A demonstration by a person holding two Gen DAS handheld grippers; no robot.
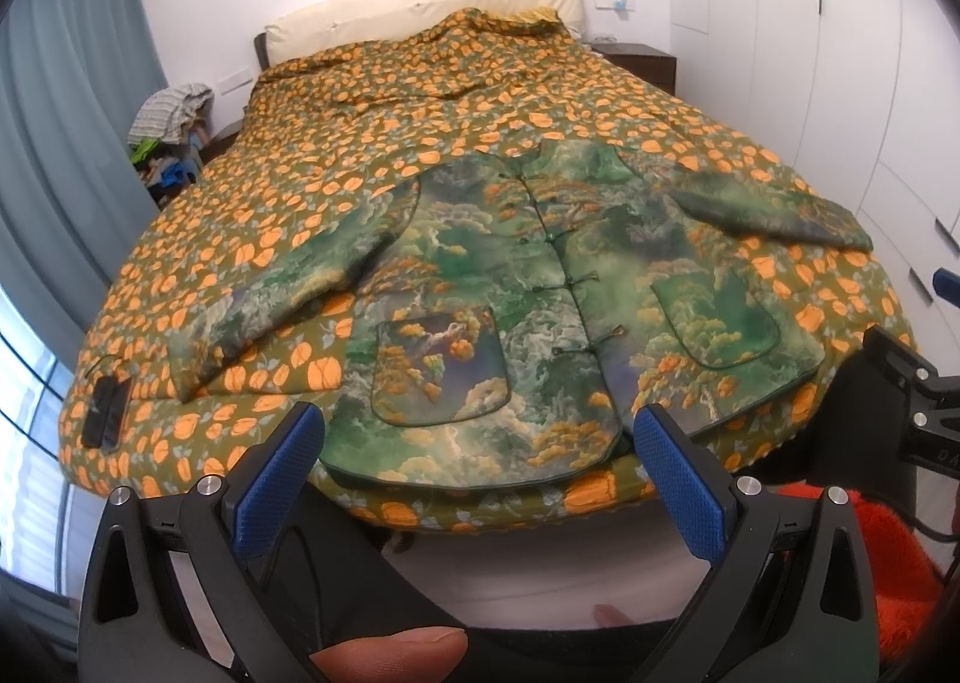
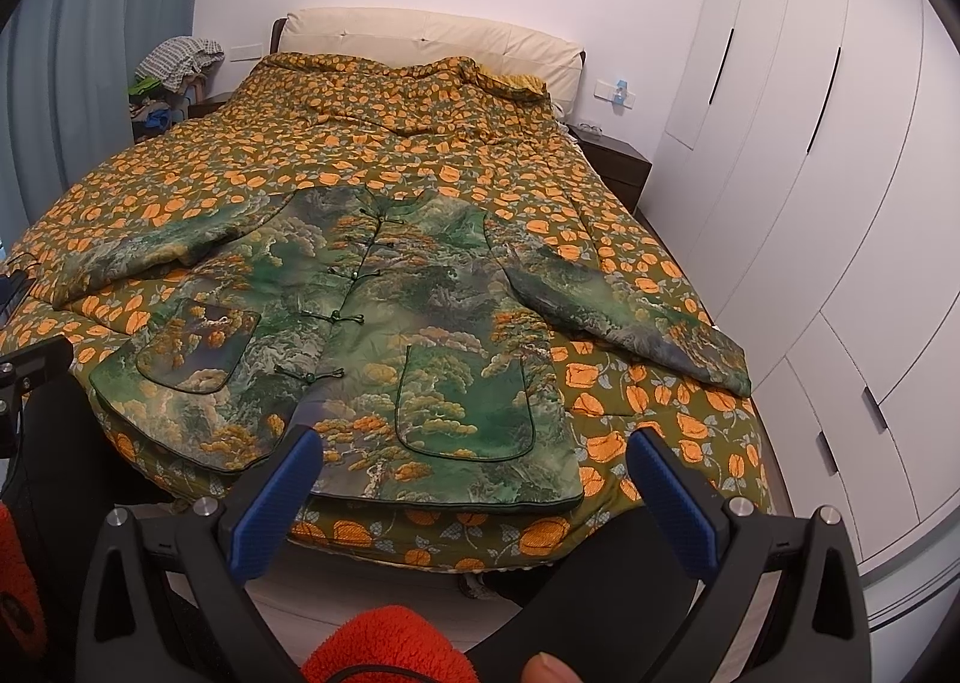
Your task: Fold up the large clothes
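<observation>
A padded green jacket point(image 1: 516, 287) printed with trees and clouds (knot buttons fastened down the front, two patch pockets) lies flat, face up, at the foot of the bed point(image 1: 336, 101), both sleeves spread outward on the orange-leaf quilt. The left gripper point(image 1: 477, 437) and right gripper point(image 2: 471, 458) hang spread wide before its hem, holding nothing.

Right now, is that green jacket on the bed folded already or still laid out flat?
Spread flat, unfolded. The jacket lies front-up on the bedspread, buttons fastened, both sleeves angled outward, and both pockets showing.
</observation>
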